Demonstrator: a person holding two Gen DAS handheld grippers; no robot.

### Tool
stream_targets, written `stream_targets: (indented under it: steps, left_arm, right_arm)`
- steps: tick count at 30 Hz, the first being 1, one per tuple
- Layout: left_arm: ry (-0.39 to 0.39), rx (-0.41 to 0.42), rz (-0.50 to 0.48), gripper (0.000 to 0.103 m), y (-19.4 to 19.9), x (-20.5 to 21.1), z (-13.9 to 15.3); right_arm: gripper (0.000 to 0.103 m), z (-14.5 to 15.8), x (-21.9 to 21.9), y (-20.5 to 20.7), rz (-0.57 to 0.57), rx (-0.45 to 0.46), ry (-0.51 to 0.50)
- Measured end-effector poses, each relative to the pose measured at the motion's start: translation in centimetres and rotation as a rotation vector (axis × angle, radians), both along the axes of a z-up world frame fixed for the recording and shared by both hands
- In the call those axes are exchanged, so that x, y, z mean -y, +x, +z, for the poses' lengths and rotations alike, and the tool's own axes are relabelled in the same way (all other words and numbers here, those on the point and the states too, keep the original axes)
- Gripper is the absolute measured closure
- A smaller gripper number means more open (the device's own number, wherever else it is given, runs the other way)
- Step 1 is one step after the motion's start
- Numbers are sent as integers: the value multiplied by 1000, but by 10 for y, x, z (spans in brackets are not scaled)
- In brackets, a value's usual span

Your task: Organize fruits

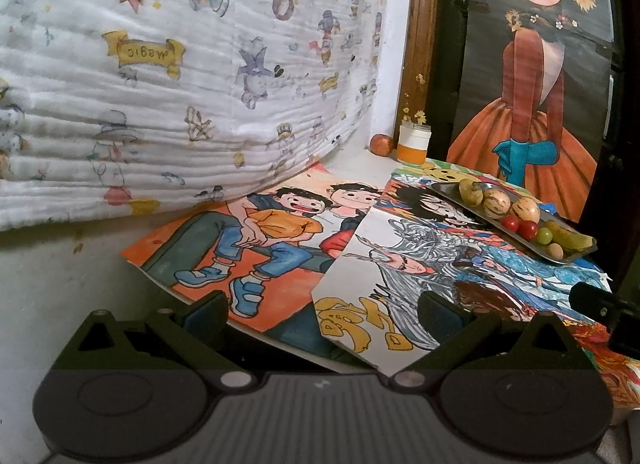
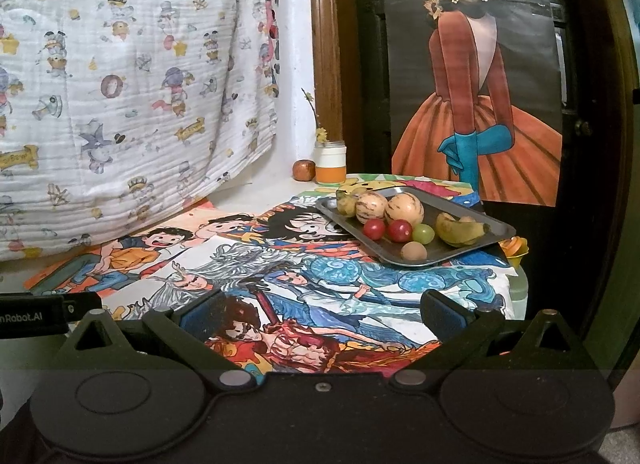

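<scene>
Covering table [image 2: 516, 288], overlapping cartoon drawings [image 2: 320, 284]

A tray [image 2: 472, 219] sits on drawings [image 2: 320, 276] spread over the desk, holding two round melons [image 2: 404, 207] at its back, two tomatoes [image 2: 399, 230] and a grape [image 2: 423, 232] before them, and a banana [image 2: 460, 228] to the right. Behind the tray, near the wall, a jar [image 2: 330, 163] stands just right of an apple [image 2: 304, 170].
</scene>
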State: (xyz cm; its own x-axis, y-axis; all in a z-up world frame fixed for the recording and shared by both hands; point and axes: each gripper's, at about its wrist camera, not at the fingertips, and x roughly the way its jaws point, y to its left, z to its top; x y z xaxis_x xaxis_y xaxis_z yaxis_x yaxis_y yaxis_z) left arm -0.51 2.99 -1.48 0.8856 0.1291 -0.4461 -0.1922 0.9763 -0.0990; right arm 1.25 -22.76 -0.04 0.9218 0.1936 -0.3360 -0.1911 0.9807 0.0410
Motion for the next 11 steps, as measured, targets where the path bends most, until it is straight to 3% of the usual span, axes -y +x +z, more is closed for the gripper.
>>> stream_targets:
  steps: [11]
  left_arm:
    - [-8,8,-8,0,-1,0,1]
  right_arm:
    - [0,1,-2,-1,3,-4,-2]
